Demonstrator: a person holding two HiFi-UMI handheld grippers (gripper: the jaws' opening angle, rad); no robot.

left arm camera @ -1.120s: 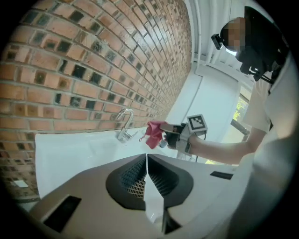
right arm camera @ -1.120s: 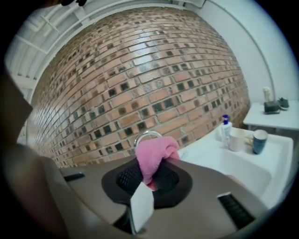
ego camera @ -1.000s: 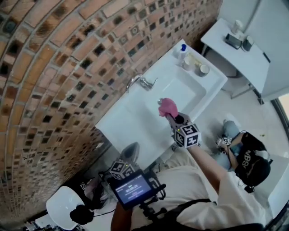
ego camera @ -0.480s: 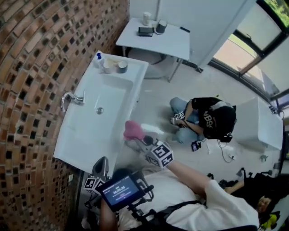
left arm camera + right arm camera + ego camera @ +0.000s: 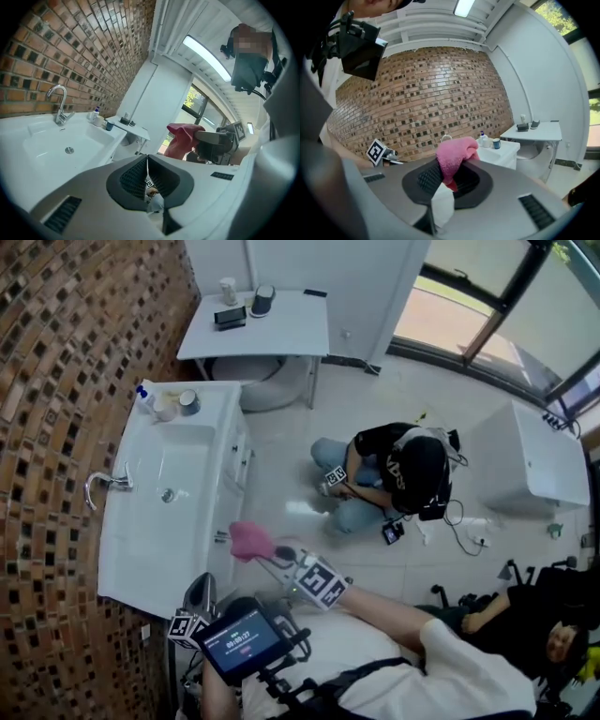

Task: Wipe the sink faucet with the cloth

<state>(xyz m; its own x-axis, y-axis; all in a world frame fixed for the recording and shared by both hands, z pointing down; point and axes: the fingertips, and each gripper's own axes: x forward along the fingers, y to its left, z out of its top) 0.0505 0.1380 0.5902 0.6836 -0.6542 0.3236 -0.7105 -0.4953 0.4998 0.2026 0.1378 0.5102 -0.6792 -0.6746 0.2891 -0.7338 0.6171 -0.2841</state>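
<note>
Since a second ago the right gripper has drawn back from over the basin. It now hangs just past the front edge of the sink, above the floor, with the arm stretched forward. Its jaws aim back toward the sink and are clamped on the pink cloth. The cloth is bunched, rising out of the jaws and flopping over at the top. The left gripper sits low by the body, jaws pressed together with nothing between them.

The faucet stands upright at the wall side, well apart from the cloth, with only the basin between. A bottle and cups sit at the sink's far end, with a table beyond. A person crouches on the floor.
</note>
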